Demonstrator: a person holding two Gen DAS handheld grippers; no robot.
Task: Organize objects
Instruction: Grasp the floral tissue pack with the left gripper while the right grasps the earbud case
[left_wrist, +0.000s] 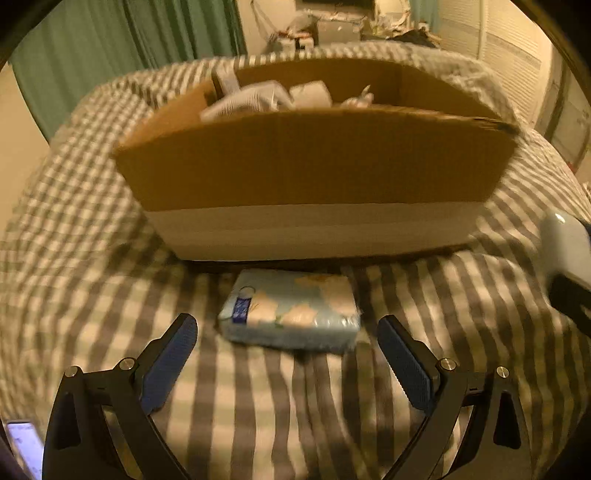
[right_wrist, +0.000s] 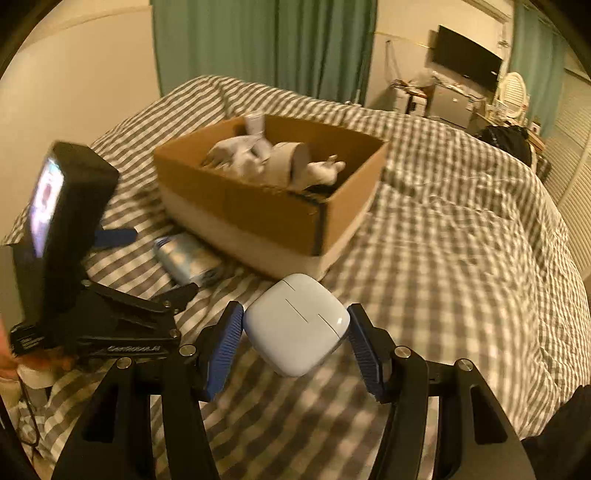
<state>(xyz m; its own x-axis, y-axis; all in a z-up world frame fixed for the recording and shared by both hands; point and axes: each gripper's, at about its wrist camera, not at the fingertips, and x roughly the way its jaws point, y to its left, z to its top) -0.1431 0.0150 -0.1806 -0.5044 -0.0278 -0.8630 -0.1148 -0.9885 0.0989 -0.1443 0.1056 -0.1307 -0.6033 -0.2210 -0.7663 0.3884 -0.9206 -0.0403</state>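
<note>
A cardboard box (left_wrist: 314, 158) stands on the checked bed and holds a paper roll (right_wrist: 291, 158) and white cloth items (right_wrist: 240, 151). A light blue tissue pack (left_wrist: 291, 310) lies on the bed in front of the box; it also shows in the right wrist view (right_wrist: 188, 258). My left gripper (left_wrist: 287, 328) is open, with the pack just ahead between its fingers, not touching. My right gripper (right_wrist: 295, 325) is shut on a white rounded case (right_wrist: 295, 325) and holds it above the bed near the box's near corner. The case also shows at the right edge of the left wrist view (left_wrist: 565, 243).
The box (right_wrist: 266, 206) sits mid-bed on a grey-and-white checked cover (right_wrist: 461, 240). Green curtains (right_wrist: 266, 44) hang behind. A TV (right_wrist: 467, 59) and cluttered furniture stand at the far right. The left gripper's body with a phone screen (right_wrist: 48, 199) is at left.
</note>
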